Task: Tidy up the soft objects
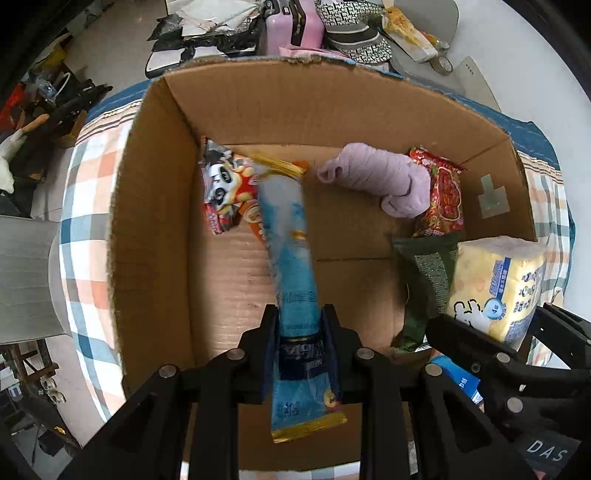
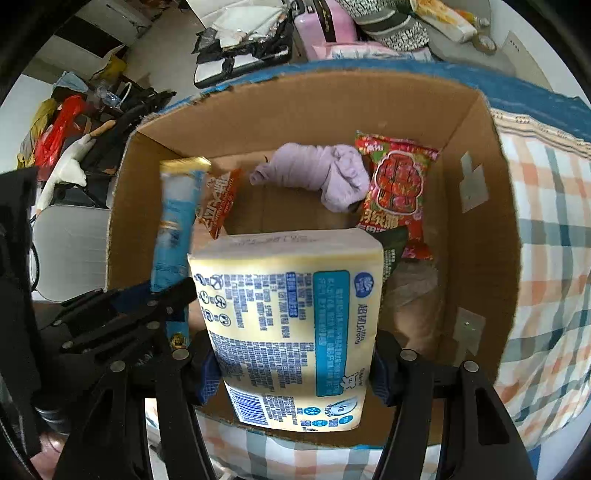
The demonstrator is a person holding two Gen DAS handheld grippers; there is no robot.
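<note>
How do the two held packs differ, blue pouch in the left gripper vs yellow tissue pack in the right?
Shape: the blue pouch is long, narrow and flat; the yellow tissue pack is a wide, thick block.
Grip: the left gripper is nearly closed on the pouch; the right gripper is spread wide around the tissue pack.
Shared: both are soft packs held over the cardboard box.

Right gripper [image 2: 291,363] clamps tissue pack [image 2: 284,325] above cardboard box [image 2: 295,110].

A lived-in home — plaid bedding [image 2: 546,229], pink suitcase [image 1: 291,26], floor clutter.
</note>
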